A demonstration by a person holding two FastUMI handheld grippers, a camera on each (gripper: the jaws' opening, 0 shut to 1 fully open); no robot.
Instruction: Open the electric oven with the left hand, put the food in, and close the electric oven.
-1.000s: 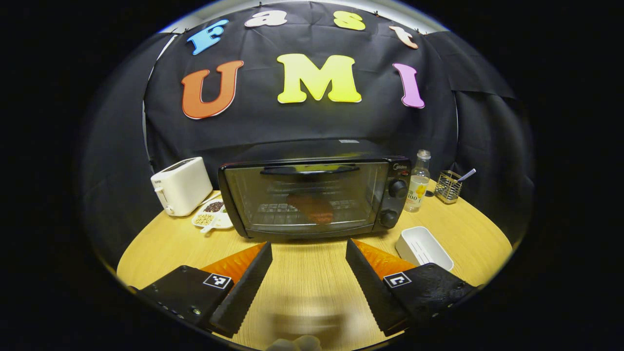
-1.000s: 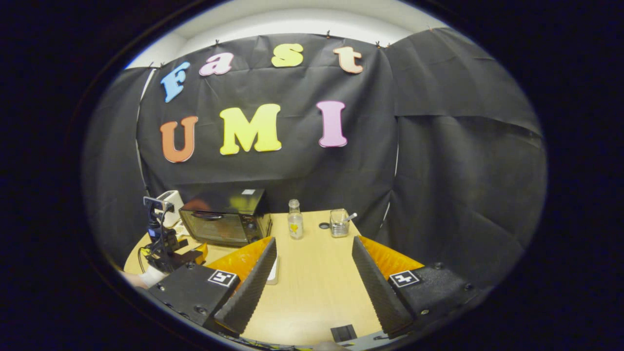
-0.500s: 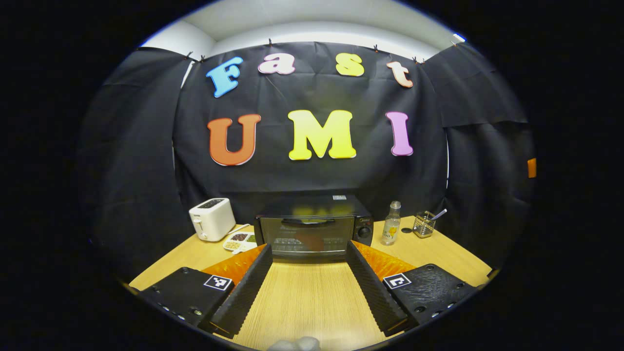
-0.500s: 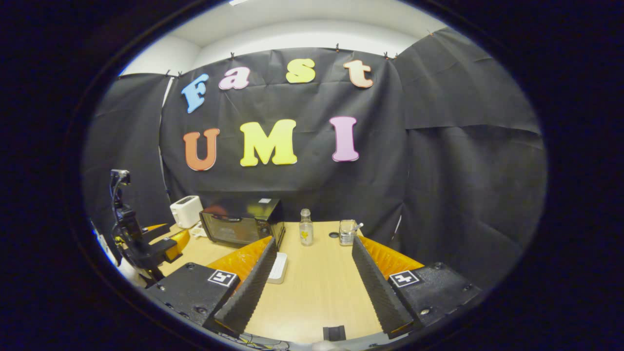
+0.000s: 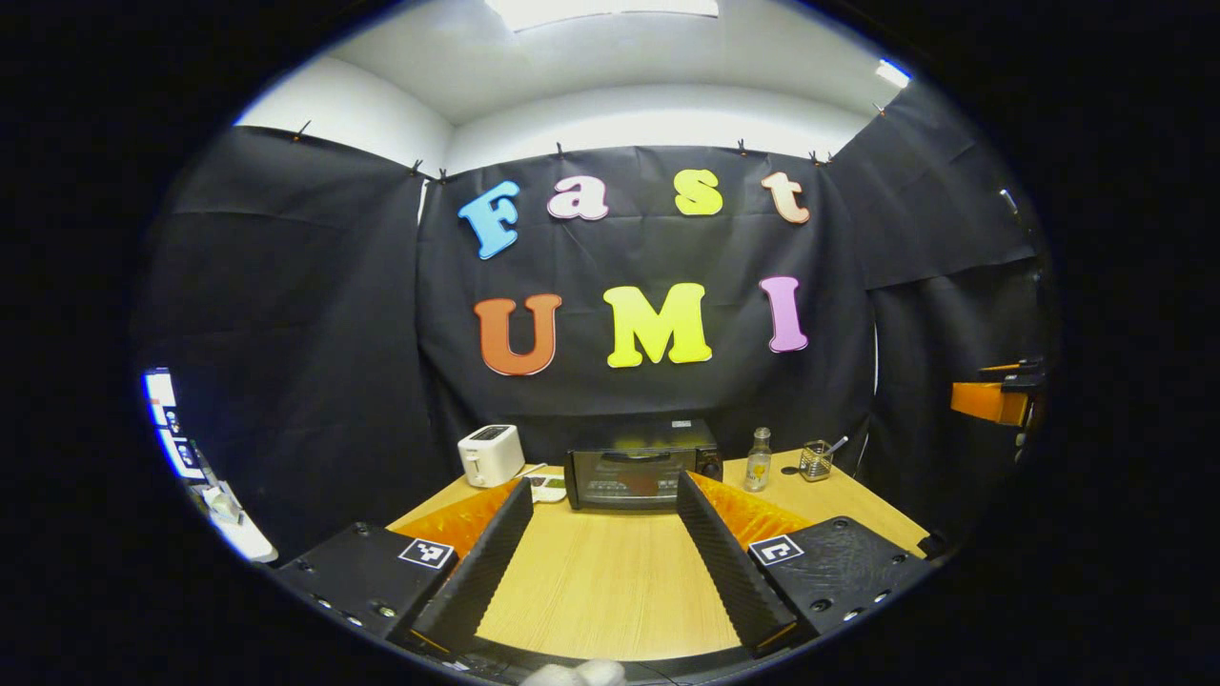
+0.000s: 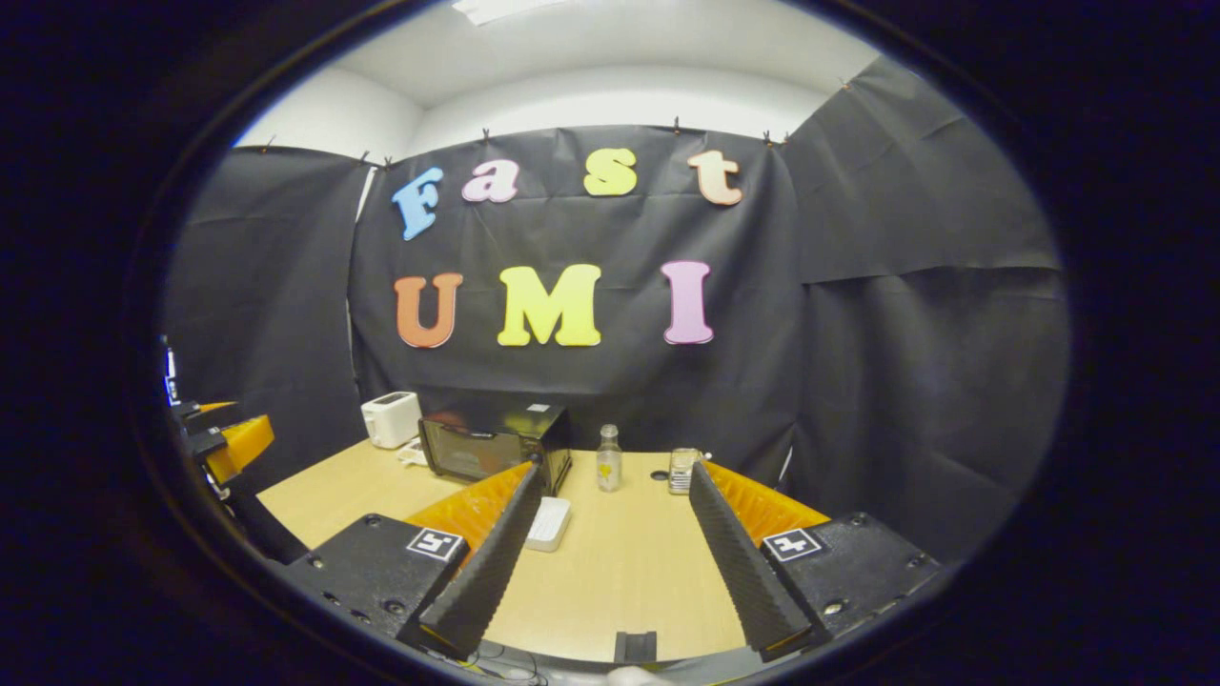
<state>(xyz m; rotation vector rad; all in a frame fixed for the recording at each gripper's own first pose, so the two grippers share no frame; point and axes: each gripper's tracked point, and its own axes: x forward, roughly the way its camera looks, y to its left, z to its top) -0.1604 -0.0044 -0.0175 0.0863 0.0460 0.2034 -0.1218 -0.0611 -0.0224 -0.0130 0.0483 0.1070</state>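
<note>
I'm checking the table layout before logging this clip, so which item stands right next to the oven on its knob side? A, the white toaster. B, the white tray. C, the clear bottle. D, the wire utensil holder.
C: in the left gripper view the clear bottle stands just beside the oven at its knob end, with the wire utensil holder farther out and the white toaster on the opposite side.

left hand-held gripper (image 5: 603, 495): fingers spread, empty | right hand-held gripper (image 6: 612, 481): fingers spread, empty
</note>
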